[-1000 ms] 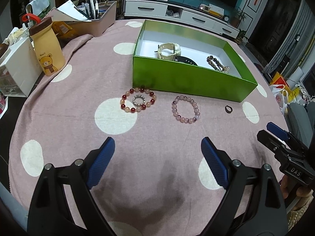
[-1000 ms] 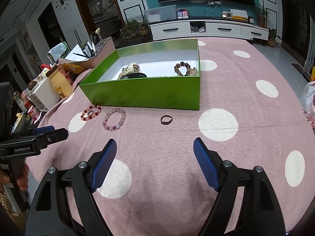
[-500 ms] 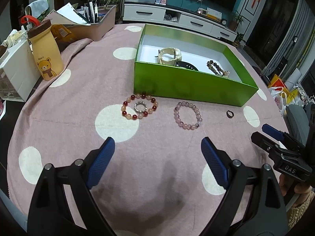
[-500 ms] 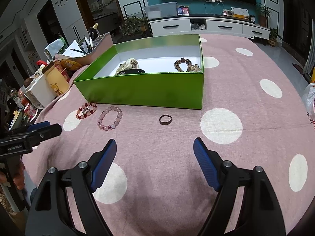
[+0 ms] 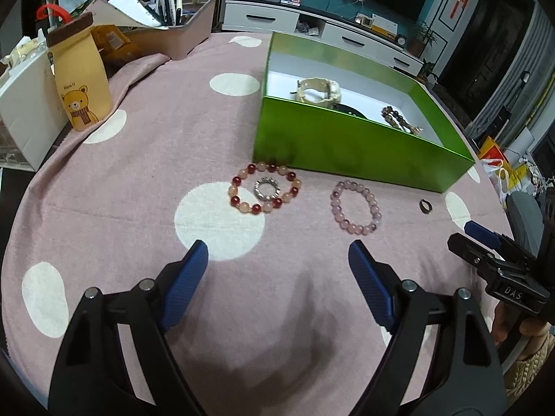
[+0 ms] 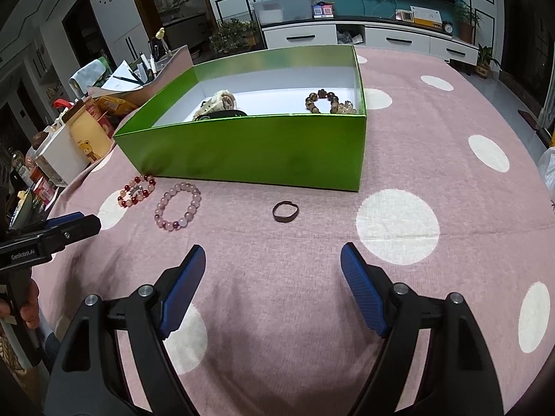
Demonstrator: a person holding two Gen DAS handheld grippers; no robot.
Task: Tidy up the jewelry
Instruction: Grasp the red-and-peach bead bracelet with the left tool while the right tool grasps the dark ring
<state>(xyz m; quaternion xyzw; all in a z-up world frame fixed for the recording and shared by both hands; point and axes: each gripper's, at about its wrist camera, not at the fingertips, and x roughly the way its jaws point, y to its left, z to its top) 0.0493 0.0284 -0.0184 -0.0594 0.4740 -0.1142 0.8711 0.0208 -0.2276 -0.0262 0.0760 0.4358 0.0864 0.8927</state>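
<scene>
A green box (image 5: 357, 149) (image 6: 249, 149) on the pink dotted cloth holds a cream bracelet (image 5: 317, 91), a black band and a brown bead bracelet (image 6: 327, 101). In front of it lie a red-and-peach bead bracelet (image 5: 264, 188) (image 6: 136, 190) with a silver ring (image 5: 267, 189) inside it, a pale pink bead bracelet (image 5: 356, 207) (image 6: 178, 206) and a small dark ring (image 5: 425, 206) (image 6: 285, 211). My left gripper (image 5: 277, 260) hovers short of the bracelets, its jaws closing with nothing between them. My right gripper (image 6: 272, 260) stands open and empty short of the dark ring.
At the table's left stand a yellow bear bottle (image 5: 80, 79), a white box (image 5: 24, 104) and a tray of pens and papers (image 5: 166, 24). A hand holds each gripper's handle. A white TV cabinet (image 6: 364, 36) is beyond the table.
Both grippers have moved forward and down toward the jewelry, which now looks larger and nearer. The left jaws have narrowed slightly. Nothing on the table has shifted.
</scene>
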